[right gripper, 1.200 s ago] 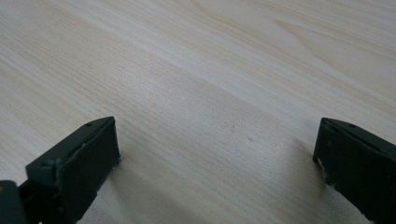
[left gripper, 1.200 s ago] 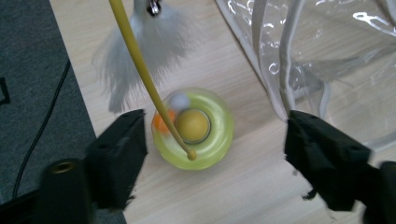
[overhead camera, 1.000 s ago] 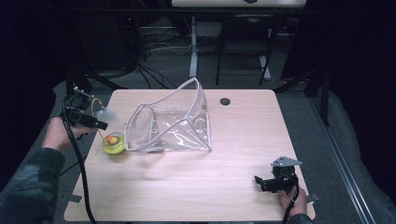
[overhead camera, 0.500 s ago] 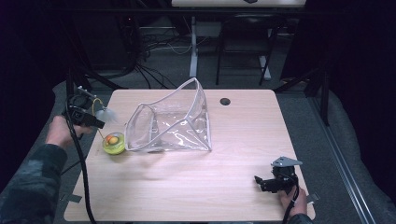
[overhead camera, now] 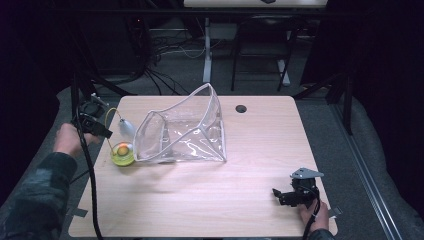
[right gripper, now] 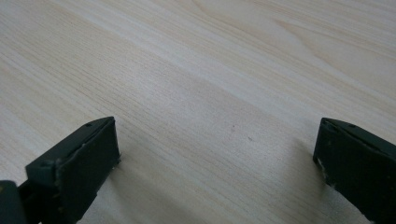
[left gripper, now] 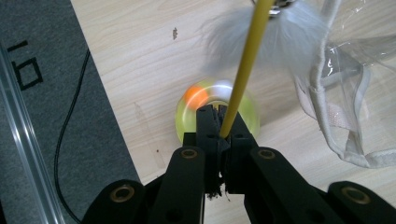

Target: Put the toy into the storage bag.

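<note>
A yellow wand (left gripper: 243, 70) of a small cat toy stands clamped between the tips of the left hand-held gripper (left gripper: 219, 122), its jaws pressed together on the thin stem. The wand arcs up from a yellow-green base (overhead camera: 122, 153) carrying an orange ball (left gripper: 194, 94), which sits on the counter (overhead camera: 260, 150) near its left edge, and ends in a white feather tuft (left gripper: 280, 37) that hangs just beside the mouth of a clear plastic pouch (overhead camera: 182, 131). The pouch lies on its side a little left of the counter's middle, its white-trimmed opening (overhead camera: 150, 135) gaping toward the toy; the base rests just outside that rim, apparently not touching it.

The right hand-held gripper (overhead camera: 292, 192) waits well apart near the front right corner, jaws spread wide over bare wood, holding nothing.

By the look of it, the work in hand is getting the toy into the pouch, and the step under way is the grasp and carry, with the toy not yet inside. The next move would call for lifting by the wand, which is likely to flex under the base's weight, and steering feather and base through the soft opening; the idle gripper may need to pin or hold open the rim so the pouch does not slide or collapse.
</note>
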`<state>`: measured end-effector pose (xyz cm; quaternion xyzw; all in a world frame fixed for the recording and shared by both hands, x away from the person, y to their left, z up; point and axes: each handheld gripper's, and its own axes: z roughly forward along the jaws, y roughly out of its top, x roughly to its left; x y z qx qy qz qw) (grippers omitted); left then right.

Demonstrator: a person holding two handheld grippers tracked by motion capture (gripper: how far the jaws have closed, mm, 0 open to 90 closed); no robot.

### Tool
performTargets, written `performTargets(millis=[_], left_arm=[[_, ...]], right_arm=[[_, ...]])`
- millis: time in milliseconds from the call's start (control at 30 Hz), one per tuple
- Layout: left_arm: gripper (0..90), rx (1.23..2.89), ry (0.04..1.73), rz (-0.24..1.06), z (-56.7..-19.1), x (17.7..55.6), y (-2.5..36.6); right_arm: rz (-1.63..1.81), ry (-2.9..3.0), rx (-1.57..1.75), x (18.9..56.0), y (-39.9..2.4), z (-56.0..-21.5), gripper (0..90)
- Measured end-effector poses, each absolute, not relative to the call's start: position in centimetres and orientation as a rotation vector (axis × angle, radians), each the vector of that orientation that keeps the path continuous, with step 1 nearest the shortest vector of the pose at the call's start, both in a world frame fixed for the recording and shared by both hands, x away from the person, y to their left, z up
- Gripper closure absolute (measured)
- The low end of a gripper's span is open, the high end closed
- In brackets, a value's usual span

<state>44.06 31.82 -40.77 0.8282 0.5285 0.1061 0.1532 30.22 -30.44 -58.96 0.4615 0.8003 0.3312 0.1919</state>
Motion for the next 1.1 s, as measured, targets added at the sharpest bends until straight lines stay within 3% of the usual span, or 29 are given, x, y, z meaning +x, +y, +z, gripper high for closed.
performTargets(millis=[1100], left_arm=[[87.9, 2.340, 1.488, 0.362, -37.3, 43.6, 32.2]], right_arm=[[0.932, 2.250, 1.294, 30.2, -30.4, -58.9, 0.0]])
